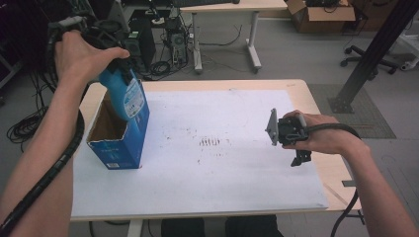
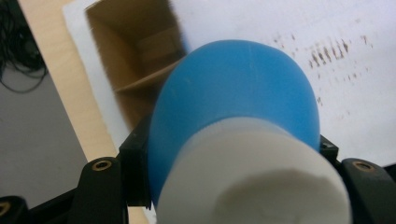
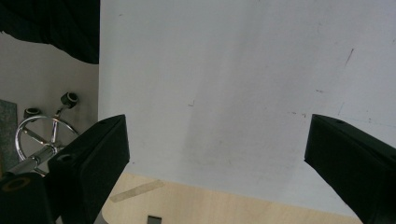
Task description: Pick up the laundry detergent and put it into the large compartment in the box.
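Note:
A blue bottle (image 1: 127,96) with a white cap (image 2: 252,182) hangs tilted over the open top of a blue cardboard box (image 1: 118,145) at the table's left side. Its lower end is inside the box mouth. My left gripper (image 1: 117,68) is shut on the bottle's neck end, and in the left gripper view the blue body (image 2: 233,93) sits between the jaws above the box's brown inside (image 2: 135,46). My right gripper (image 1: 300,158) stands open, jaws down, over the right edge of the white mat (image 1: 222,163). Nothing lies between its jaws (image 3: 217,149).
The white mat (image 3: 233,70) covers most of the wooden table (image 1: 321,103) and has dark scuff marks (image 1: 210,142) in its middle. Behind the table are a desk (image 1: 227,10), computer towers (image 1: 138,42), cables, a cardboard box (image 1: 321,17), a black post (image 1: 375,54) and a chair base (image 3: 42,130).

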The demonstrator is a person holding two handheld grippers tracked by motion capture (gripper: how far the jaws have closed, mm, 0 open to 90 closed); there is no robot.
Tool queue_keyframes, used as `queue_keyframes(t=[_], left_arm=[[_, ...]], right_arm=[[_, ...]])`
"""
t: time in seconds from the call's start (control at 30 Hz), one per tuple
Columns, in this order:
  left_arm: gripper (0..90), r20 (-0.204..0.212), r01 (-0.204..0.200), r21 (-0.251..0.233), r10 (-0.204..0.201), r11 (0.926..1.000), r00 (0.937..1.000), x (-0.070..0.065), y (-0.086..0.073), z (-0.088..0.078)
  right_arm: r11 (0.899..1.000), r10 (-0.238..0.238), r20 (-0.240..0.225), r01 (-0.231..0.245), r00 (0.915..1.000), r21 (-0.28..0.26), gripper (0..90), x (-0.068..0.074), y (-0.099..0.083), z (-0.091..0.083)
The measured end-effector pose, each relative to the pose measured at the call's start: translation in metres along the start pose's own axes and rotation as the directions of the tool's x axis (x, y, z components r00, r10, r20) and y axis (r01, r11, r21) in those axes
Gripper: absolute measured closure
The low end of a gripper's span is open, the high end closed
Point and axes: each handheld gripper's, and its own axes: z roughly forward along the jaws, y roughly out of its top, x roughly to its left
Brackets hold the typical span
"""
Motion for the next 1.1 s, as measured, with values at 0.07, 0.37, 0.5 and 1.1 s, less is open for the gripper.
queue_keyframes(t=[0.07, 0.37, 0.5, 1.1], left_arm=[[37.6, -0.007, 0.027, -0.007, -0.027, 0.9996, 0.9996, 0.007, -0.004, 0.000], [37.6, -0.049, 0.122, -0.022, -0.123, 0.9923, 0.9911, 0.029, -0.020, 0.007], [37.6, -0.041, 0.154, -0.010, -0.154, 0.9881, 0.9872, 0.034, -0.023, 0.015], [37.6, -0.037, 0.224, 0.004, -0.224, 0.9746, 0.9740, 0.039, -0.033, 0.067]], right_arm=[[1.000, 0.005, 0.002, -0.005, 1.0000, 0.003, 6.3, 0.000, 0.000, 0.000], [1.000, 0.000, 0.003, 0.000, 1.0000, 0.002, 6.3, 0.001, 0.003, 0.001], [1.000, -0.005, 0.004, 0.005, 1.0000, 0.002, 6.3, 0.000, 0.005, 0.002], [1.000, -0.010, -0.002, 0.010, 0.9999, 0.002, 6.3, 0.002, 0.007, 0.007]])
